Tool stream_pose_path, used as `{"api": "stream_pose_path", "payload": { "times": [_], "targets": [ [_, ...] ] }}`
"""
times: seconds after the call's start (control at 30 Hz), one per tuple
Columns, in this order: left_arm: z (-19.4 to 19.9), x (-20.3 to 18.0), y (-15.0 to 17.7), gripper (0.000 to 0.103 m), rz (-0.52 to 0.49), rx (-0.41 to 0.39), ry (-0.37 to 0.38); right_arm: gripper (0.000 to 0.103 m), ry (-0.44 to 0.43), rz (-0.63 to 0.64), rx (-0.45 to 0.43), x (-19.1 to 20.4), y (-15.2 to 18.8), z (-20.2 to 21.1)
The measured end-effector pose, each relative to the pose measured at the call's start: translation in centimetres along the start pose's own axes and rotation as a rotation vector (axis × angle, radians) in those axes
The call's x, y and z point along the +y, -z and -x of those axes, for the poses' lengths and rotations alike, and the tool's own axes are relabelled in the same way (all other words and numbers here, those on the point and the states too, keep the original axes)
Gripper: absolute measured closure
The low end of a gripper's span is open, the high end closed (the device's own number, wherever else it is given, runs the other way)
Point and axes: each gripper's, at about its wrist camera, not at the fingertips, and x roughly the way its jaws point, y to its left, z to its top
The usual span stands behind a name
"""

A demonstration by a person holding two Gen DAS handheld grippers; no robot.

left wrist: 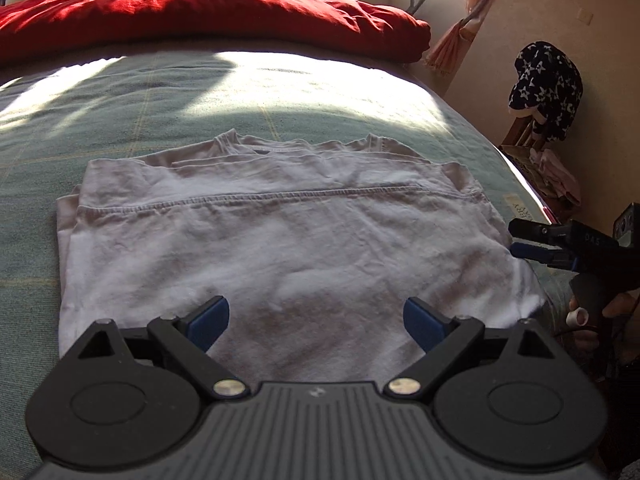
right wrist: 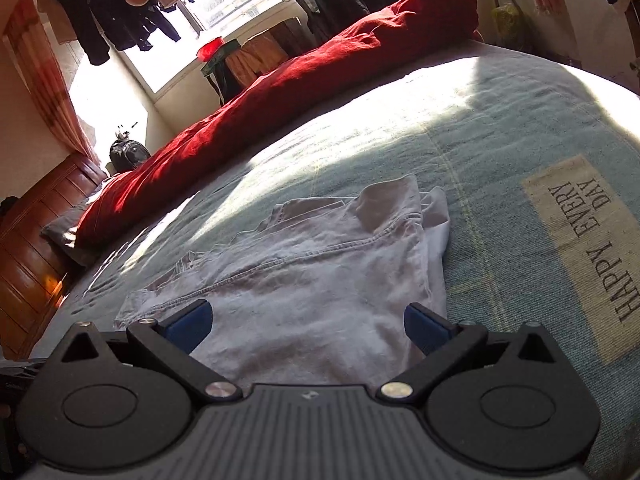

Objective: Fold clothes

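Note:
A white T-shirt (left wrist: 280,240) lies folded on the pale green bedspread (left wrist: 160,96), hem seam across its top layer, collar at the far side. My left gripper (left wrist: 316,320) hovers open over the shirt's near edge, nothing between its blue pads. The right gripper (left wrist: 516,238) shows in the left wrist view at the shirt's right edge, its fingers apart. In the right wrist view the same shirt (right wrist: 320,280) lies flat ahead, and my right gripper (right wrist: 308,320) stands open above its near part, holding nothing.
A red duvet (left wrist: 200,12) is bunched along the far side of the bed. A label reading "HAPPY EVERY DAY" (right wrist: 584,248) is sewn on the bedspread right of the shirt. A star-patterned garment (left wrist: 548,84) hangs off the bed's right. A wooden dresser (right wrist: 32,248) stands left.

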Motion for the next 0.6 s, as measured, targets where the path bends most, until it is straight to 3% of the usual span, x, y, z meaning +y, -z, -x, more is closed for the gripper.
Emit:
{"api": "stream_pose_path", "payload": {
  "times": [0.1, 0.2, 0.33, 0.5, 0.6],
  "targets": [
    [-0.1, -0.1, 0.2, 0.009, 0.025, -0.01, -0.007, 0.0, -0.032, -0.044, -0.024, -1.3, 0.4, 0.4],
    [-0.6, -0.5, 0.0, 0.009, 0.032, -0.018, -0.036, 0.0, -0.014, -0.007, -0.053, -0.2, -0.4, 1.3],
    [-1.3, -0.8, -0.2, 0.009, 0.052, -0.016, -0.042, 0.0, -0.069, 0.003, -0.074, 0.1, -2.1, -0.1],
    [-1.5, -0.5, -0.2, 0.009, 0.077, -0.011, -0.052, 0.0, -0.053, -0.067, -0.027, -2.3, -1.7, -2.6],
    [-1.5, 0.1, -0.4, 0.009, 0.105, -0.012, -0.044, 0.0, -0.019, -0.044, -0.053, -1.5, -1.6, -1.5]
  ]
}}
